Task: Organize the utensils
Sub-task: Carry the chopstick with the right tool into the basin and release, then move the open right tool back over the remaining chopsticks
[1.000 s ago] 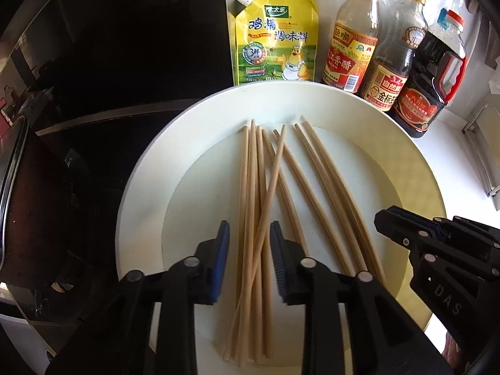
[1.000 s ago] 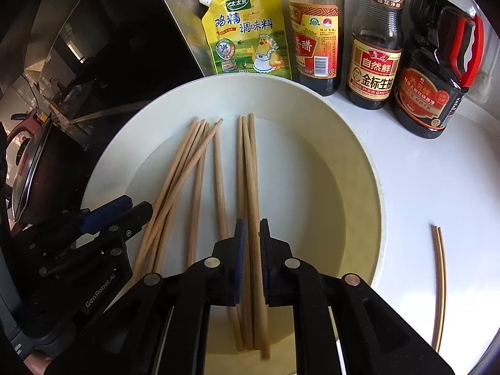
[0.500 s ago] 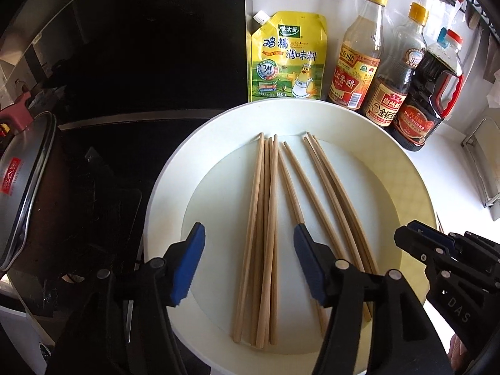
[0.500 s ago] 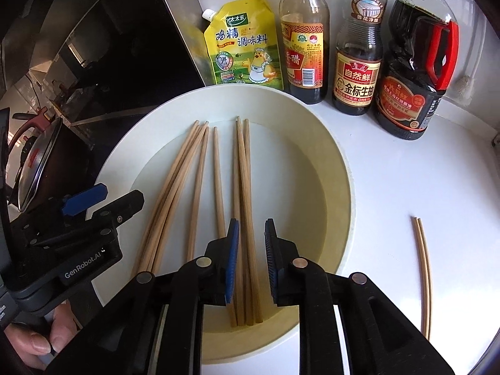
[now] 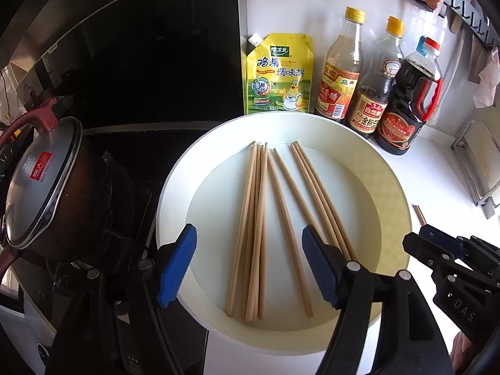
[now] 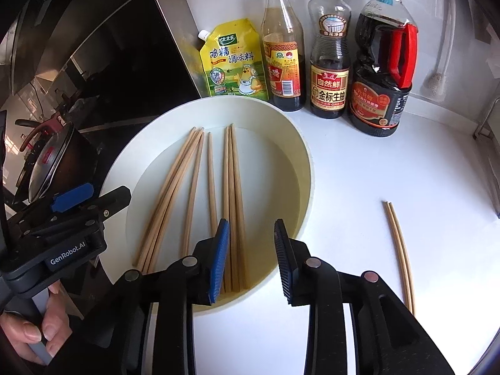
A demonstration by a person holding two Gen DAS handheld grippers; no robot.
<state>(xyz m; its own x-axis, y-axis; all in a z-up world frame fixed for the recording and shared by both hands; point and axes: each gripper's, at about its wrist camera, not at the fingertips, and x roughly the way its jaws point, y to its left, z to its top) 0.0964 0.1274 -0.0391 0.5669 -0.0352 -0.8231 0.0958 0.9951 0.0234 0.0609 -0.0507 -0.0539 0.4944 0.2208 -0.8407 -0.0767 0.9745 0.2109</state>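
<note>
Several wooden chopsticks (image 5: 259,228) (image 6: 231,200) lie lengthwise in a wide white bowl (image 5: 397,187) (image 6: 300,143) on the white counter. Two more chopsticks (image 6: 400,250) lie side by side on the counter right of the bowl; their tips show in the left wrist view (image 5: 420,214). My left gripper (image 5: 250,265) is open and empty, held above the near part of the bowl. My right gripper (image 6: 250,256) is open and empty above the bowl's near right rim. Each gripper shows in the other's view (image 5: 437,243) (image 6: 90,200).
A yellow seasoning pouch (image 5: 278,75) and three sauce bottles (image 5: 340,68) (image 5: 378,78) (image 5: 409,100) stand behind the bowl by the wall. A lidded pot (image 5: 47,187) sits on the black stove at the left. A metal rack (image 5: 478,168) stands at the right.
Both grippers have opened wide and drawn back and up from the bowl. The right gripper has let go of the chopsticks it was shut around; they lie in the bowl.
</note>
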